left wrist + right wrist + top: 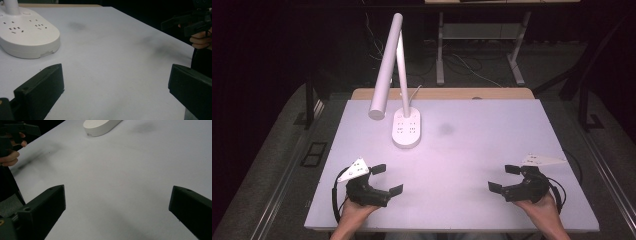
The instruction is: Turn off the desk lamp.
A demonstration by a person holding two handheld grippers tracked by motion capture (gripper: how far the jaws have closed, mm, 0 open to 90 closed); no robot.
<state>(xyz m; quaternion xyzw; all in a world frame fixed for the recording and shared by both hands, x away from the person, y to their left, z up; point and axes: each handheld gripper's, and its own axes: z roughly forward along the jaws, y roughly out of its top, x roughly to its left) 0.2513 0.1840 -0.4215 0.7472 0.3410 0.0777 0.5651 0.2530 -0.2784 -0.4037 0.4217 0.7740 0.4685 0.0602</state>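
A white desk lamp stands at the back middle of the white table. Its oval base carries power sockets, and its long tube head leans toward the left. The same base appears at the upper left of the left gripper view, and its edge at the top of the right gripper view. My left gripper rests near the front left corner, open, nothing between its jaws. My right gripper sits near the front right, open and empty too. Both point inward across the table.
The table has a wooden strip along its far edge. Behind it stand a desk frame's legs and cables on dark carpet. A dark smudge marks the table right of the lamp base. The other hand's gripper shows far off.
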